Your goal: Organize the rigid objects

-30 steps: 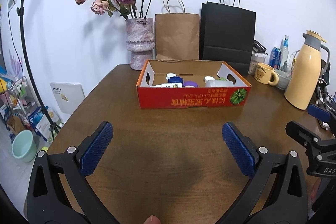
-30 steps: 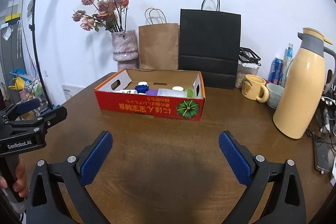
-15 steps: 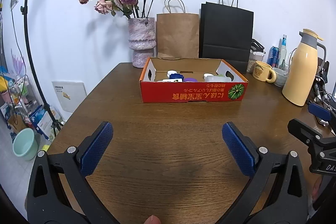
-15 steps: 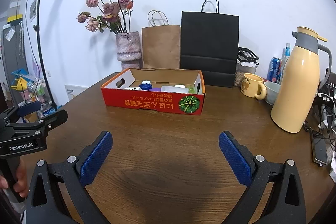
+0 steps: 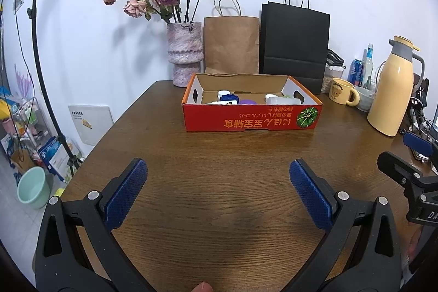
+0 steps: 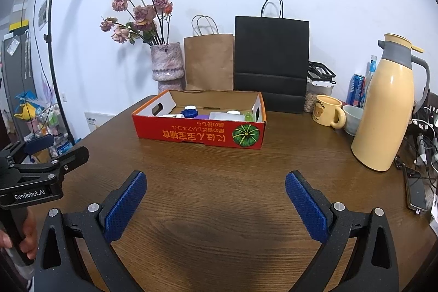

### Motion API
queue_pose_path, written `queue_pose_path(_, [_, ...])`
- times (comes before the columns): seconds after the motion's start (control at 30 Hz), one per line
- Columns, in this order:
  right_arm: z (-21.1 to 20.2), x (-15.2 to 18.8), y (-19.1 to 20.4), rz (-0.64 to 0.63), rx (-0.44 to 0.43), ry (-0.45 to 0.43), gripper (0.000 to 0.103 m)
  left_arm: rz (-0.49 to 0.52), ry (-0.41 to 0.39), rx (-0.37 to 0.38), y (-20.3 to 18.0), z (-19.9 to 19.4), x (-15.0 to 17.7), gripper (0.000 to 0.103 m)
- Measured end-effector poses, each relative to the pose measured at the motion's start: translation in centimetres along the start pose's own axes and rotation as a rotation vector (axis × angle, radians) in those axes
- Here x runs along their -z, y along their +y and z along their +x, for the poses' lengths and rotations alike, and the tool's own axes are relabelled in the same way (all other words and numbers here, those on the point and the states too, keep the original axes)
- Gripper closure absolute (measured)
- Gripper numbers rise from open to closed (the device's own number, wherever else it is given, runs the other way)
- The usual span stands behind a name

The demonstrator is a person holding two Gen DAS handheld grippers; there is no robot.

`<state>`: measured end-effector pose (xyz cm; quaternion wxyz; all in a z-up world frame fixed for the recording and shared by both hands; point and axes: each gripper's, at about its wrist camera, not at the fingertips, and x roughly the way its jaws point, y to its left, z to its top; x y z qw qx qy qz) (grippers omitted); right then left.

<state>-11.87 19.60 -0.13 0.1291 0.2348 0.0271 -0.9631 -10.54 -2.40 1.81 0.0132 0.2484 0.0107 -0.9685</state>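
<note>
Both claws idle over bare table, box of bits sits well ahead.

Left wrist view: left gripper [image 5: 218, 179] gaping wide, nothing btwn its blue pads [image 5: 126, 192], held low over the wooden table [image 5: 219, 155]. The red cardboard box [image 5: 251, 120] sits near the far side w/ small rigid items [image 5: 247, 100] inside: white and blue caps, a purple lid, a clear container. Prob parked there so both claws reach it head-on. Vase [image 5: 185, 52], paper bags and yellow thermos [image 5: 392, 92] pushed to the back and side edge, out of the working zone. Right wrist view: right gripper [image 6: 215, 193] also spread fully, empty, aimed at the same box [image 6: 199, 133]; items [image 6: 212, 114] lie low behind its front wall, so I'd guess a reach over the rim from above is needed. Left claw shows at the left edge, apart from the right one.
</note>
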Motion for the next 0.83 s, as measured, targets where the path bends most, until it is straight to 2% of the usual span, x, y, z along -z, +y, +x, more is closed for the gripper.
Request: queue_pose_path(0.83, [0.47, 0.43, 0.24, -0.006, -0.003, 0.017, 0.0, -0.003, 0.014, 0.021, 0.33, 0.27, 0.01, 0.0])
